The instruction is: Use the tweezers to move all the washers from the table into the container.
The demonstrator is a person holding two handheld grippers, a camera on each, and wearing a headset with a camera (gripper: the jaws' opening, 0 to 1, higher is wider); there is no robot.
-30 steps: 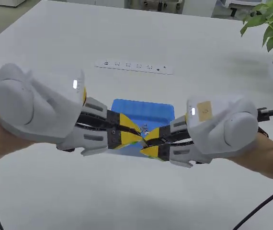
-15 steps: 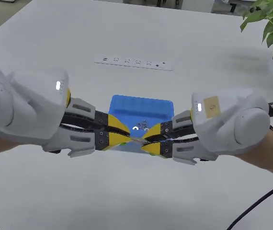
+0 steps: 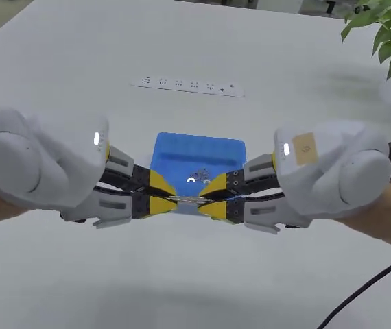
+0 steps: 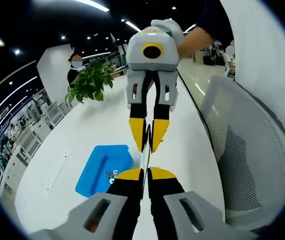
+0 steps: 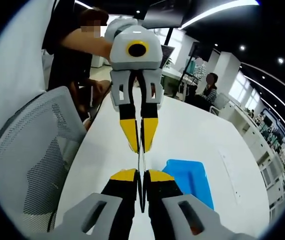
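A thin metal pair of tweezers (image 3: 188, 199) spans level between my two grippers, just in front of the blue container (image 3: 182, 145). My left gripper (image 3: 162, 199) is shut on one end and my right gripper (image 3: 215, 199) is shut on the other, tips facing each other. Several small washers (image 3: 197, 178) lie inside the container. In the left gripper view the tweezers (image 4: 145, 150) run from my left gripper (image 4: 142, 174) up to the right gripper (image 4: 148, 142), with the container (image 4: 95, 172) to the left. In the right gripper view the tweezers (image 5: 141, 157) join my right gripper (image 5: 141, 175) to the left gripper (image 5: 139, 142).
A white power strip (image 3: 187, 86) lies on the white table (image 3: 182, 274) behind the container. A leafy plant (image 3: 387, 41) stands at the far right corner. A black cable (image 3: 360, 295) trails off the right hand. A grey mesh chair (image 4: 242, 150) stands beside the table.
The two grippers' tips have drawn slightly apart, and the tweezers now lie level between them. The container has not moved on the table.
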